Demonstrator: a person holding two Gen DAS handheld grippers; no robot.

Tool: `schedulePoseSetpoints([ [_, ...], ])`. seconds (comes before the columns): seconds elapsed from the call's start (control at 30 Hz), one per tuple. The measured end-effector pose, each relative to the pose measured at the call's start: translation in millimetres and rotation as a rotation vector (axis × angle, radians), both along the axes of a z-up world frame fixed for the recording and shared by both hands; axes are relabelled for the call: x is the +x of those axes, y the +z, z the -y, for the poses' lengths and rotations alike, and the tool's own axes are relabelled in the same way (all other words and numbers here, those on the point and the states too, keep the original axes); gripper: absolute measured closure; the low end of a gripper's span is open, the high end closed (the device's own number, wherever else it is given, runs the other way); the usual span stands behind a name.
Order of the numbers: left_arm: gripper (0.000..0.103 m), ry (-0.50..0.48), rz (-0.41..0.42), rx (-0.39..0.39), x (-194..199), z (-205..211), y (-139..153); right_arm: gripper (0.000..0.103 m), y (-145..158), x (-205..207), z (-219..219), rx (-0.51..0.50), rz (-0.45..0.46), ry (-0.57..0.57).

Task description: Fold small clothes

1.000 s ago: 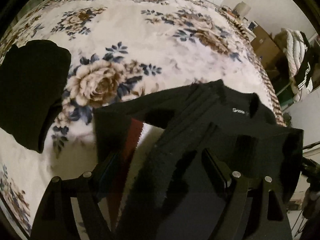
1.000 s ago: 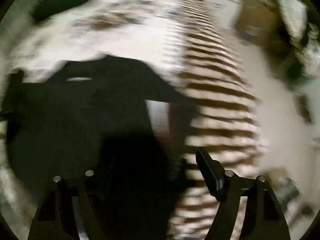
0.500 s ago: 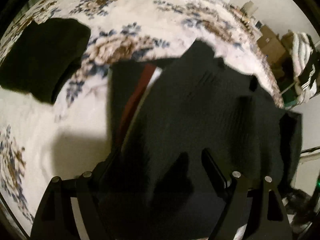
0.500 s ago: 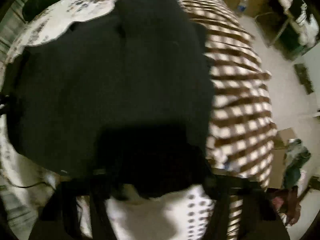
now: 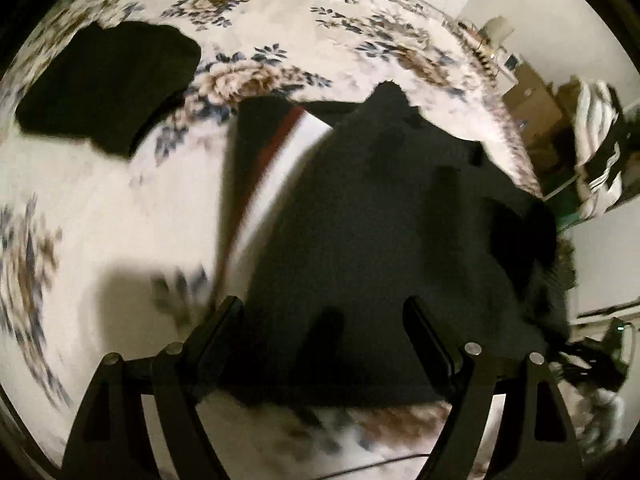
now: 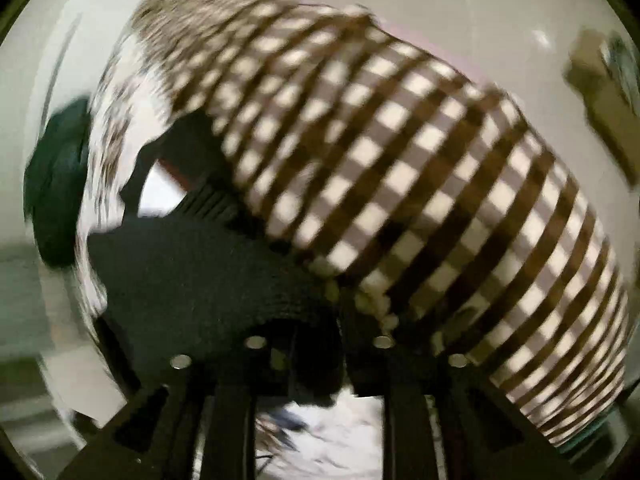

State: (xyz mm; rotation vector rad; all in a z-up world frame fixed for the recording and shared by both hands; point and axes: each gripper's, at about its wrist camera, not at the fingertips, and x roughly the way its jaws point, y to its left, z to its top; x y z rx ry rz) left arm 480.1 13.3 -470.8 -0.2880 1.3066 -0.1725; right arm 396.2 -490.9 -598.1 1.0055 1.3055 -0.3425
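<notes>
Black garment now lies doubled over on the floral bed cover; a second ago it was spread out. My left gripper stays spread above it, holding nothing. My right gripper, narrowed, is reopening with knit between its jaws. Fold half done.

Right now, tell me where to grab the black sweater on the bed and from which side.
Grip the black sweater by its near edge, probably coming from the near side. That edge runs fairly straight across the flowered bedspread and lies free toward the camera, while the far end bunches into a peak.
</notes>
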Motion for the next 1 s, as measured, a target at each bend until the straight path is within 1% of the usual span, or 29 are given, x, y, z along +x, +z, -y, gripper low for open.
schedulePoseSetpoints([
  [0.03,0.022,0.012,-0.015,-0.028,-11,4,2,0.05,8,-1,-8,-0.03,0.009,0.039],
  [0.07,0.022,0.026,-0.036,-0.059,-22,9,1,0.049,14,-3,-16,-0.046,0.023,0.073],
  [0.13,0.022,0.062,-0.111,-0.163,-41,23,-11,0.049,17,-9,-28,-0.045,0.032,0.116],
  [0.2,0.022,0.073,-0.184,-0.231,-53,45,-34,0.049,13,-15,-41,-0.053,0.009,0.151],
  [0.23,0.022,0.083,-0.217,-0.267,-57,54,-45,0.049,10,-17,-43,-0.057,-0.002,0.157],
  [0.3,0.022,0.144,-0.283,-0.369,-62,70,-73,0.049,-2,-23,-46,-0.029,-0.008,0.146],
  [0.37,0.022,0.186,-0.318,-0.459,-61,89,-101,0.049,-9,-23,-45,-0.033,-0.006,0.148],
  [0.4,0.022,0.204,-0.328,-0.47,-60,95,-109,0.049,-13,-23,-45,-0.041,-0.002,0.151],
  [0.47,0.022,0.253,-0.334,-0.539,-53,106,-130,0.049,-18,-22,-46,-0.044,0.021,0.163],
  [0.5,0.022,0.292,-0.33,-0.55,-48,111,-138,0.049,-21,-20,-46,-0.044,0.026,0.169],
  [0.57,0.02,0.362,-0.295,-0.595,-41,116,-147,0.049,-27,-18,-47,-0.019,0.042,0.178],
  [0.67,0.018,0.463,-0.264,-0.589,-37,120,-149,0.049,-32,-8,-51,0.005,0.054,0.218],
  [0.7,0.018,0.483,-0.252,-0.574,-37,123,-148,0.049,-33,-7,-56,0.011,0.059,0.238],
  [0.73,0.018,0.496,-0.231,-0.575,-36,125,-145,0.049,-34,-6,-58,0.018,0.06,0.248],
  [0.8,0.032,0.524,-0.183,-0.578,-35,126,-133,0.049,-42,-5,-67,0.058,0.056,0.276],
  [0.83,0.046,0.524,-0.158,-0.573,-32,126,-123,0.049,-46,-5,-72,0.075,0.051,0.287],
  [0.87,0.055,0.515,-0.144,-0.56,-29,126,-115,0.049,-48,-6,-73,0.078,0.055,0.29],
  [0.9,0.06,0.512,-0.124,-0.566,-26,124,-105,0.053,-49,-5,-76,0.082,0.064,0.297],
  [0.93,0.068,0.511,-0.105,-0.572,-22,121,-94,0.061,-48,-5,-77,0.078,0.077,0.298],
  [0.97,0.074,0.505,-0.09,-0.568,-20,118,-85,0.064,-45,-5,-79,0.069,0.095,0.295],
  [1.0,0.076,0.501,-0.075,-0.568,-16,116,-74,0.071,-42,-6,-80,0.066,0.101,0.294],
])
